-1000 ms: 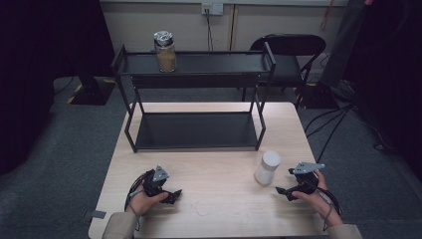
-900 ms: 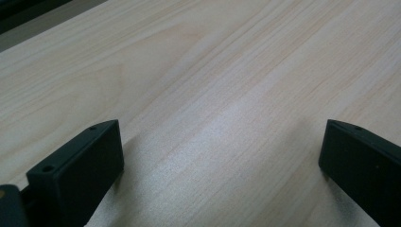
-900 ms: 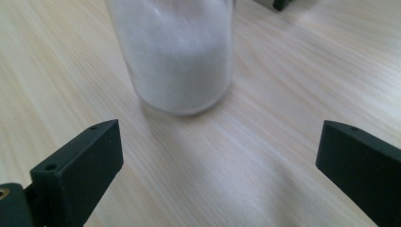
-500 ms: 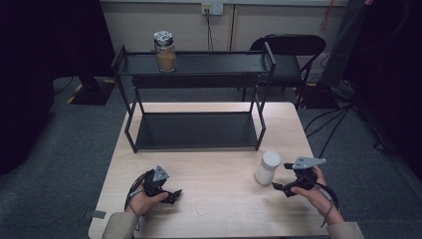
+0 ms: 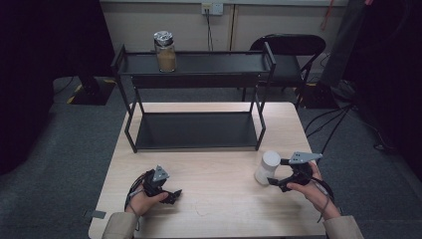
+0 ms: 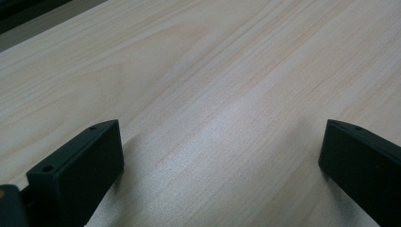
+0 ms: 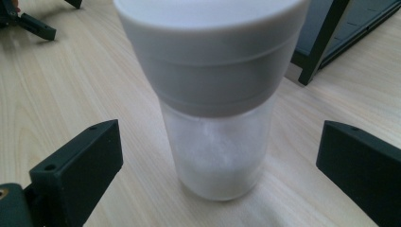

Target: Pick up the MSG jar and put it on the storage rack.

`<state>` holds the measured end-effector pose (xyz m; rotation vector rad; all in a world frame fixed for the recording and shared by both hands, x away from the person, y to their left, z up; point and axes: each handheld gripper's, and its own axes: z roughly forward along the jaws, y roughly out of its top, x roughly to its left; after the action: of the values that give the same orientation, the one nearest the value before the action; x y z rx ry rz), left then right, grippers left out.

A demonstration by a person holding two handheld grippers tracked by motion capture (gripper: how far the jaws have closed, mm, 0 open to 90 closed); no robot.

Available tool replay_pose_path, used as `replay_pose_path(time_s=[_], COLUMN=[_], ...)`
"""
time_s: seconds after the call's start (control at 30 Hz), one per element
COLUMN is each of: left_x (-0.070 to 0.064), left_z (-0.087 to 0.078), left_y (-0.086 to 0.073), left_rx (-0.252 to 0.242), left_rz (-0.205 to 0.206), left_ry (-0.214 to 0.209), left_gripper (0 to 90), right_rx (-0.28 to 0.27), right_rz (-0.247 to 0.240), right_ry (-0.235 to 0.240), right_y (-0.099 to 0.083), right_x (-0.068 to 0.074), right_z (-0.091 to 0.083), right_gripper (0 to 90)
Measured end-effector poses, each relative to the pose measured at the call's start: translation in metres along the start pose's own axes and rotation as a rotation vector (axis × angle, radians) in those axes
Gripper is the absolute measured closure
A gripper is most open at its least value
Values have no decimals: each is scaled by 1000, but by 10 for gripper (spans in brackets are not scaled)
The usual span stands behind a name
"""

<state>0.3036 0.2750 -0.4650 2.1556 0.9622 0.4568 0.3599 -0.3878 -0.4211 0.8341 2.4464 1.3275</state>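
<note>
I am looking down on a pale wooden table (image 5: 219, 199) with a black two-tier metal shelf (image 5: 196, 94) standing across its far half. Just in front of the shelf's right front leg stands a small frosted jar with a white lid (image 5: 267, 168) — upright, long axis vertical, lid pointing up, a little white powder at its bottom. My right gripper (image 5: 276, 181) sits close beside the jar on the side away from the shelf, its jaws spread wide to either side of the jar without touching it. My left gripper (image 5: 174, 194) rests low over bare wood, well in front of the shelf's left half — jaws also wide apart, holding nothing. On the shelf's top tier, toward its left end, stands a glass jar of tan contents with a silver lid (image 5: 164, 51), upright.
</note>
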Motion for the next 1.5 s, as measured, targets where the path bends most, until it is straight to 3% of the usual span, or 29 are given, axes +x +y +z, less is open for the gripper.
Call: replay_pose_path(time_s=[0.5,0.97,1.37,1.5], left_x=[0,0,-1,-1], left_z=[0,0,0,0], left_y=[-1,0,-1,-1], left_rx=[-5,-1,-6,-7], left_rz=[-7,-1,-9,-9], left_ry=[0,0,0,0], left_gripper=[0,0,0,0], right_rx=[-26,-60,-74,-75], right_rz=[25,-25,-61,-79], right_ry=[15,59,61,41], right_y=[6,-1,-1,0], right_x=[-7,-16,-16,-11], right_z=[14,21,22,22], right_gripper=[37,277,320,329])
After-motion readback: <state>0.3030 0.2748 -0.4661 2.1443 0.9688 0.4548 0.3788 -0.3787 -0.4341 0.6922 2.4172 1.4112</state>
